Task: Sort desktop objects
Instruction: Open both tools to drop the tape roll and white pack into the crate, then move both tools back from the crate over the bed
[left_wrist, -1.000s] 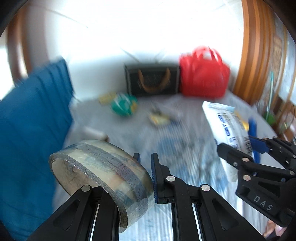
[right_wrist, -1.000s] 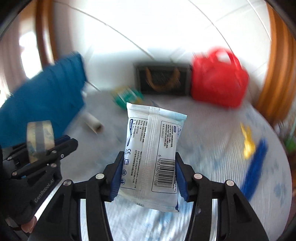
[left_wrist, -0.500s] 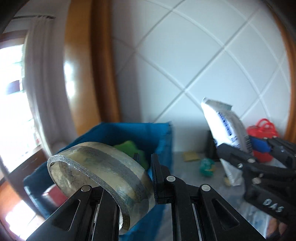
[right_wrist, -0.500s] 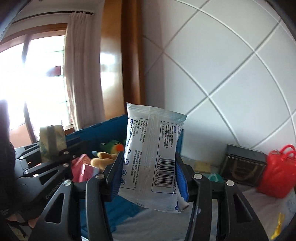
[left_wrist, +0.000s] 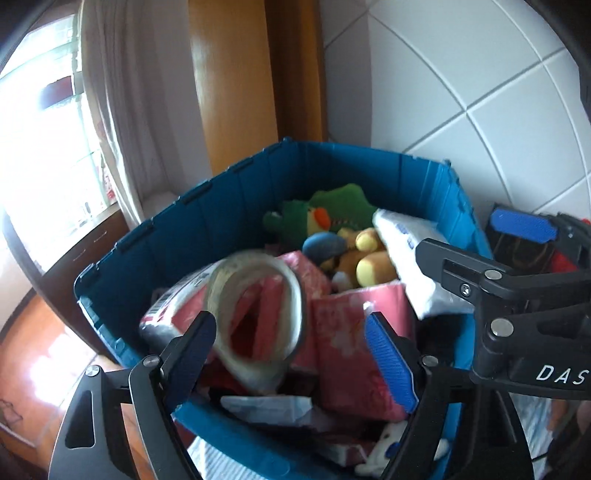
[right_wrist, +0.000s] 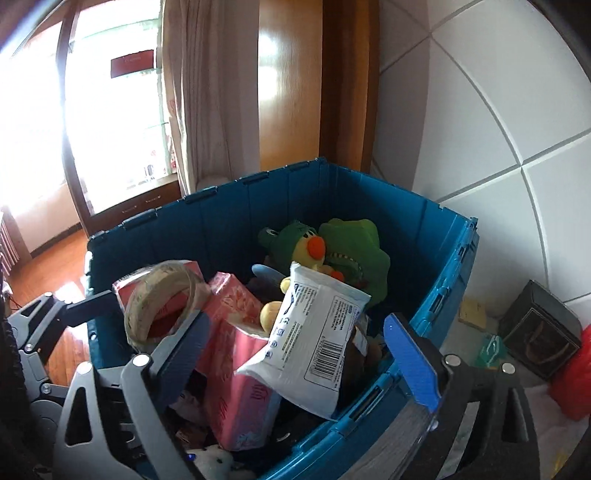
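A blue plastic bin (left_wrist: 236, 206) (right_wrist: 236, 225) holds plush toys and pink packs. My left gripper (left_wrist: 291, 350) is open above the bin; the clear tape roll (left_wrist: 258, 317) is blurred between its fingers, touching neither, over the pink packs. It also shows in the right wrist view (right_wrist: 162, 302). My right gripper (right_wrist: 295, 350) is open above the bin's near rim; the white wipes pack (right_wrist: 314, 343) lies tilted on the bin's contents, free of the fingers. The pack also shows in the left wrist view (left_wrist: 406, 251).
A green plush toy (right_wrist: 332, 251) and pink tissue packs (right_wrist: 236, 369) fill the bin. To the right on the table stand a dark box (right_wrist: 539, 332) and a red bag (right_wrist: 576, 380). A tiled wall, wooden frame and curtain are behind.
Both grippers swung left over the blue bin and opened. The tape roll and the wipes pack have left their fingers and dropped toward the bin's contents.
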